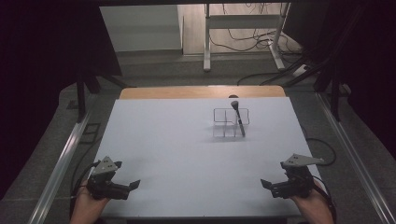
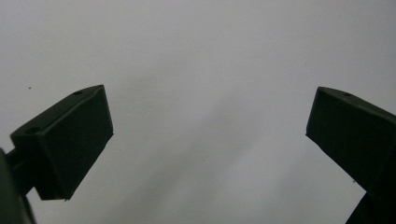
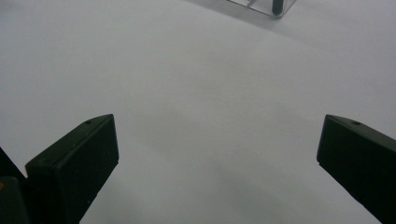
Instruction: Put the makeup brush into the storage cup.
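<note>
Both tongs spread wide, nothing gripped: left tongs (image 1: 133,185) and right tongs (image 1: 265,183) rest at the near corners of the counter (image 1: 159,140), well apart from the work. Makeup brush (image 1: 238,116) stands tilted in the clear divided organizer (image 1: 230,123), far centre-right. Looks like an idle or finished pose. Any next move means a long forward reach, right tongs closest.

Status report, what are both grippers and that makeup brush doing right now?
Left gripper and right gripper open, empty, at near table edge. Makeup brush leaning in clear organizer. Nothing between.
</note>
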`<state>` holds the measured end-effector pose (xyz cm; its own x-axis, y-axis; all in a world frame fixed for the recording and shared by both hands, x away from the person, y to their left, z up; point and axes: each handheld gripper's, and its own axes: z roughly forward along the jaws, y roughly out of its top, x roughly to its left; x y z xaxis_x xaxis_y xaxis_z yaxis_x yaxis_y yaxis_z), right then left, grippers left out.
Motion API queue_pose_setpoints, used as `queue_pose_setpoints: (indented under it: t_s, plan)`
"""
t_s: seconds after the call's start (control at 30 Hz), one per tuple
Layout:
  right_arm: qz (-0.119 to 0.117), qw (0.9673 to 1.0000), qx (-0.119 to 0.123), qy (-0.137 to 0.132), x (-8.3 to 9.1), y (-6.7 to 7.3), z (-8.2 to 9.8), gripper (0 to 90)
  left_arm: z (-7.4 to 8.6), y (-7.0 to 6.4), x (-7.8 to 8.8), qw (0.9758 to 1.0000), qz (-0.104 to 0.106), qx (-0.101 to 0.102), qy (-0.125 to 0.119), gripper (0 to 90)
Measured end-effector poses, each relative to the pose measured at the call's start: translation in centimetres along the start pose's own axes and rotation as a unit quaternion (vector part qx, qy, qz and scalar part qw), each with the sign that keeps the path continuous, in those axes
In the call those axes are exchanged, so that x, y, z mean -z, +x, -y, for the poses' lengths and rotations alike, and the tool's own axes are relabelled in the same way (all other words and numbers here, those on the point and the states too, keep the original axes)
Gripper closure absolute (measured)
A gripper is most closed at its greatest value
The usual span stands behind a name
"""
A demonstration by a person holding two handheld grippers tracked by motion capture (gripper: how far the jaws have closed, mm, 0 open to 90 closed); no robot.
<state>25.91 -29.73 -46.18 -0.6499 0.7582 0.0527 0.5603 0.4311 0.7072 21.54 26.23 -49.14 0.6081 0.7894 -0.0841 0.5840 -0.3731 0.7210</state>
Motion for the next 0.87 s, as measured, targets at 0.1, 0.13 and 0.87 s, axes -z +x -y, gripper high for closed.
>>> queue_pose_setpoints:
  t_s: [0.1,0.13,0.87]
  plan:
    - [0.004,1.0000,-0.002,0.003,0.3,0.0,0.3,0.0,0.0,0.0,0.0,1.0000,0.000,0.000,0.000,1.0]
    - [0.005,1.0000,-0.001,0.003,0.4,-0.1,0.4,0.0,0.0,0.0,0.0,1.0000,0.000,0.000,0.000,1.1]
    - [0.031,0.9994,-0.016,0.009,2.0,-0.7,2.2,0.0,-0.1,0.1,-0.1,1.0000,0.001,0.004,-0.001,1.0]
